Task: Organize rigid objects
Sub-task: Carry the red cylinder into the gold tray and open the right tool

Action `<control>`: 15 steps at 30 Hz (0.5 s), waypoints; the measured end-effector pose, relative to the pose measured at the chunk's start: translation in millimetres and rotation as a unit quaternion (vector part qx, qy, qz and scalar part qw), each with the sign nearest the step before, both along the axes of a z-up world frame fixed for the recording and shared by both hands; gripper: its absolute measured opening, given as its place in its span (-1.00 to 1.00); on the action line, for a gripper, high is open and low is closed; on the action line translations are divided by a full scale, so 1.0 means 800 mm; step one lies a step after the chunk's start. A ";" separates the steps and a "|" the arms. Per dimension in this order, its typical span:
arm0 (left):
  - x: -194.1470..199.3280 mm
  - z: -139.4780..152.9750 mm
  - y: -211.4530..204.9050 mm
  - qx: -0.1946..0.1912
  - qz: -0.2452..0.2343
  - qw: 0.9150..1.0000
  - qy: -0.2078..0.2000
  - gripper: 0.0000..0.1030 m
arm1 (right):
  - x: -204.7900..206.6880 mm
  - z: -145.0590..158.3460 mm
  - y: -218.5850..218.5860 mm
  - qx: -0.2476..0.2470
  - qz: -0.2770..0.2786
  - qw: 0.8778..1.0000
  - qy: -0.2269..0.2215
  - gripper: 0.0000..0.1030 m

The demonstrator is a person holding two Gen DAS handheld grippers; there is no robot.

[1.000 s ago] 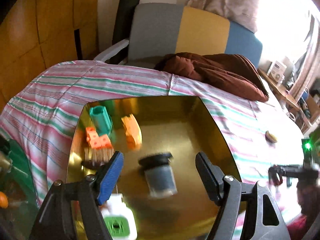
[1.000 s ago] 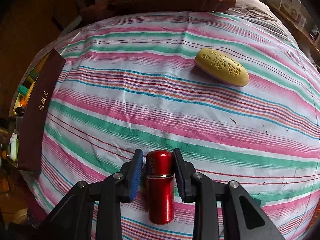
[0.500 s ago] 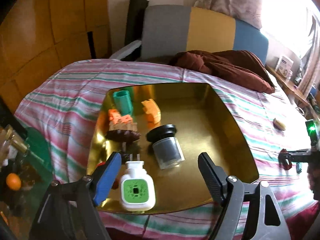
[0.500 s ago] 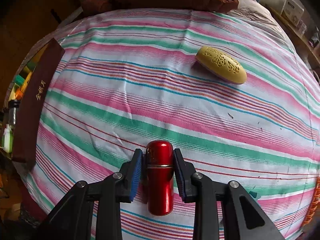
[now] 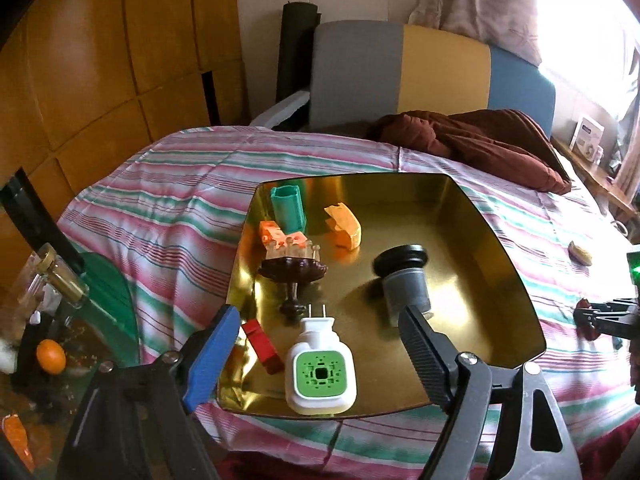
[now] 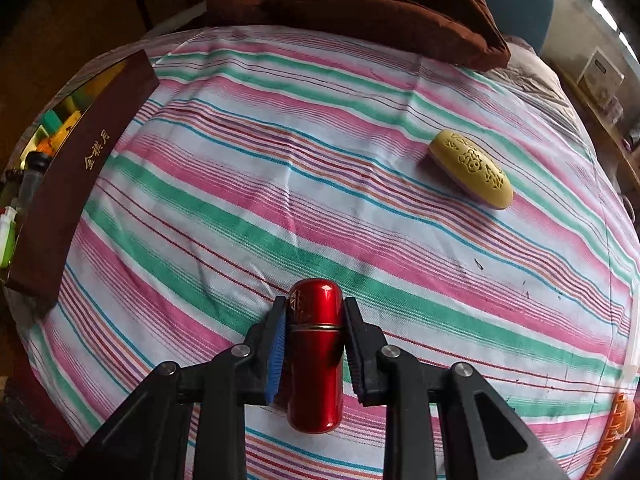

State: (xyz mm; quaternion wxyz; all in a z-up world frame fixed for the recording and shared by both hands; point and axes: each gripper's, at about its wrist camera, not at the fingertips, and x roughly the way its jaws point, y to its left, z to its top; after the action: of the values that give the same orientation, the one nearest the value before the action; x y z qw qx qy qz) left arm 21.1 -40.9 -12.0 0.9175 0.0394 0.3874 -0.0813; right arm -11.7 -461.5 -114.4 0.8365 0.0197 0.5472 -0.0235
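A gold tray (image 5: 500,240) lies on the striped bedcover. It holds a teal tube (image 5: 288,210), an orange wedge (image 5: 346,228), an orange block (image 5: 280,238), a dark brown brush (image 5: 292,270), a black-lidded grey jar (image 5: 404,284), a red block (image 5: 262,344) and a white-green plug (image 5: 320,368). My left gripper (image 5: 318,316) hovers over the tray's near edge, its jaws opening and gripping nothing. My right gripper (image 6: 315,302) is closing on a red metal capsule (image 6: 316,360), pads against its sides. A yellow carved oval (image 6: 472,168) lies beyond it.
A brown cushion (image 5: 480,140) lies at the bed's far side before a grey, yellow and blue chair (image 5: 400,68). Left of the bed stands a green glass table (image 5: 104,292) with bottles and an orange. The tray's brown outer wall (image 6: 80,184) shows at left.
The left gripper has drawn back from the tray, so the whole tray and plug now show, and its jaws have widened. The right gripper has shifted and rolled with the red capsule.
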 end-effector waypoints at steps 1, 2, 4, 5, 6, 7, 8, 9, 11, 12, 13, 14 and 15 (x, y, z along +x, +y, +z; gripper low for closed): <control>0.000 0.000 0.002 0.001 0.001 1.000 -0.001 0.60 | 0.000 0.000 0.000 0.001 0.001 1.000 0.001 -0.49; -0.001 0.000 0.003 0.001 0.002 1.000 -0.001 0.60 | -0.005 0.001 -0.006 0.003 0.000 1.000 0.002 -0.49; -0.001 -0.001 0.004 0.002 0.004 1.000 0.001 0.60 | -0.009 0.003 -0.009 0.004 0.002 1.000 0.005 -0.49; -0.001 -0.001 0.005 0.003 0.004 1.000 0.002 0.60 | -0.009 0.004 -0.009 0.004 0.004 1.000 0.008 -0.49; -0.001 -0.002 0.005 0.004 0.005 1.000 0.002 0.60 | -0.007 0.004 -0.010 0.004 0.005 1.000 0.011 -0.49; -0.001 -0.002 0.005 0.005 0.005 1.000 0.003 0.60 | -0.007 0.004 -0.010 0.003 0.006 1.000 0.012 -0.49; -0.001 -0.003 0.004 0.005 0.006 1.000 0.003 0.61 | -0.007 0.005 -0.009 -0.001 0.008 1.000 0.012 -0.49; -0.001 -0.004 0.004 0.006 0.006 1.000 0.004 0.61 | -0.007 0.005 -0.007 -0.007 0.011 1.000 0.012 -0.49; -0.002 -0.005 0.001 0.006 0.005 1.000 0.005 0.61 | -0.008 0.005 -0.004 -0.013 0.013 1.000 0.010 -0.50; -0.002 -0.006 0.000 0.006 0.003 1.000 0.006 0.61 | -0.008 0.005 -0.004 -0.014 0.013 1.000 0.010 -0.50; -0.002 -0.007 -0.001 0.007 0.002 1.000 0.007 0.61 | -0.008 0.005 -0.003 -0.016 0.014 1.000 0.009 -0.50; -0.003 -0.007 -0.003 0.008 0.001 1.000 0.006 0.61 | -0.009 0.005 -0.002 -0.016 0.014 1.000 0.009 -0.49; -0.003 -0.007 -0.004 0.008 0.000 1.000 0.006 0.61 | -0.009 0.004 -0.002 -0.015 0.014 1.000 0.008 -0.49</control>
State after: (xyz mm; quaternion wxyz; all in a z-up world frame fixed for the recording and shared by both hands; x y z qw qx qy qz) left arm 18.5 -43.9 -17.5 0.9150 0.0460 0.3931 -0.0784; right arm -19.0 -463.5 -111.1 0.8324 -0.0011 0.5539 -0.0204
